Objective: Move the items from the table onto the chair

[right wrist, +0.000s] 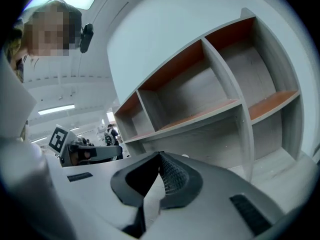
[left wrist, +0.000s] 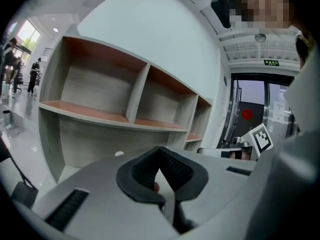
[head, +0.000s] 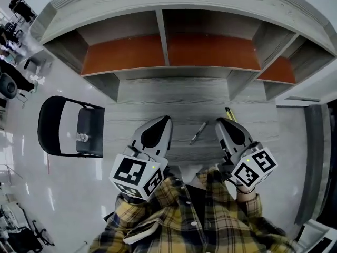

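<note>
While above table (head: 184, 96), left gripper (head: 166, 119), right gripper (head: 219, 122) both closed, nothing gripped.

Grey wood-grain tabletop (head: 158, 96) lies mostly bare, centre frame. Grey orange-shelved hutch (head: 163, 36) walls off the top. Black folding chair (head: 50, 125) stands apart, left.

Surroundings: shelving unit (head: 168, 20), floor (head: 63, 194), doorway (left wrist: 250, 109), background area.
The shelving unit is grey wood-grain with upright dividers; its open compartments have orange-brown shelf boards (head: 210, 51) and hold nothing visible. The floor is pale and glossy, with reflections. Dark furniture and equipment (head: 10, 83) stand at the far upper left of the head view. In the left gripper view, standing people (left wrist: 35, 74) appear left of the unit, and a green sign (left wrist: 271, 62) hangs above the doorway. A strip light (right wrist: 56, 109) is lit on the ceiling.
</note>
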Demonstrator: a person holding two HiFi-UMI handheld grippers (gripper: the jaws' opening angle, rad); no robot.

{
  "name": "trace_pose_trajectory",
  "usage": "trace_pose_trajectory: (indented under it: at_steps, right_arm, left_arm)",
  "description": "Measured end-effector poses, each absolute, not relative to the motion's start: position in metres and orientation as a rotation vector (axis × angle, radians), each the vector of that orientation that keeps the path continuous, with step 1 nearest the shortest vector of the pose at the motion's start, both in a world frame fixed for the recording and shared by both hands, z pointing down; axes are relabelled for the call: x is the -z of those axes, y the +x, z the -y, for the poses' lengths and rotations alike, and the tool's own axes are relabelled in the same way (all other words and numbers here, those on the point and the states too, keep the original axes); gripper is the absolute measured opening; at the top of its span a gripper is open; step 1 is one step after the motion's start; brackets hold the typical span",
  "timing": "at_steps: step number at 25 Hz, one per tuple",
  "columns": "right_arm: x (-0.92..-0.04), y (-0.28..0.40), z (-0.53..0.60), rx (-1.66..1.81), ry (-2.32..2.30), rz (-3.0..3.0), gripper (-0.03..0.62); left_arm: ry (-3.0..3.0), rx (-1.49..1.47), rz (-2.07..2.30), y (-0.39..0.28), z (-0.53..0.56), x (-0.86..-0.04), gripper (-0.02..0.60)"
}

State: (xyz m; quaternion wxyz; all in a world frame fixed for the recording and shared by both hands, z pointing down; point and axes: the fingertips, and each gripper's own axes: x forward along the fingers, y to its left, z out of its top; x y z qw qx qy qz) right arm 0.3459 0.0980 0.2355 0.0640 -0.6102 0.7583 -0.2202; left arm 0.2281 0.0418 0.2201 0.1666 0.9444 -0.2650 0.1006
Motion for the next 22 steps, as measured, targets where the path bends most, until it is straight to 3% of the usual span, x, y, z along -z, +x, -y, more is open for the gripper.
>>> trace_pose_trajectory:
  at_steps: [13,22]
  right_arm:
    - [-0.268,0.374,-0.131,0.792,-2.170,-2.037,0.017]
    - [-0.274,0.405,-0.140,0.802,-2.130,-2.094,0.017]
  left_arm:
    - [2.661,-0.455,0.352,0.281,-0.055,-0.269,0.005]
    - [2.655,-0.568,0.424,0.310,-0.077,-0.292,0.005]
